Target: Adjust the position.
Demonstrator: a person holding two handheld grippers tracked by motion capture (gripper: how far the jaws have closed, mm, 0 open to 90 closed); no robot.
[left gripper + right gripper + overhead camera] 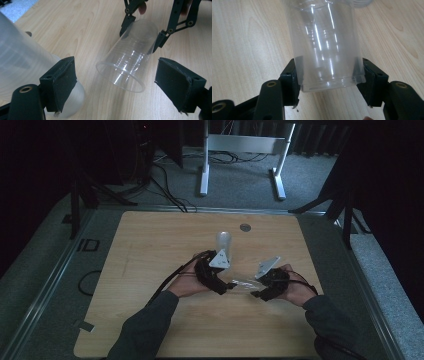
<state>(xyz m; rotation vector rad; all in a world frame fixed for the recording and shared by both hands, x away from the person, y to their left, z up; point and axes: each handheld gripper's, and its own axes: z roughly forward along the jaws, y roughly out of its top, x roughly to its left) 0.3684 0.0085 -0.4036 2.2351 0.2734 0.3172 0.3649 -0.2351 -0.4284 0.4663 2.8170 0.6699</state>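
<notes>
Both forearms come in from the near edge of the wooden table, sleeves dark, hands drawn close together a little right of the table's middle. The right gripper sits in the right hand, aimed leftward; its jaws are closed against the base end of a clear plastic cup, one pad on each side wall. The cup lies tilted, its ribbed body see-through with bright glints, its open rim turned toward the left gripper.

That left gripper, gripped by the left hand, points right toward the cup's mouth. Its jaws stand wide apart, holding nothing, the cup's rim lying between and beyond the two pads without touching either.

Just beyond the left gripper a frosted, cloudy cup stands upright on the table. Farther off, near the far edge, a small grey disc is set in the tabletop.
</notes>
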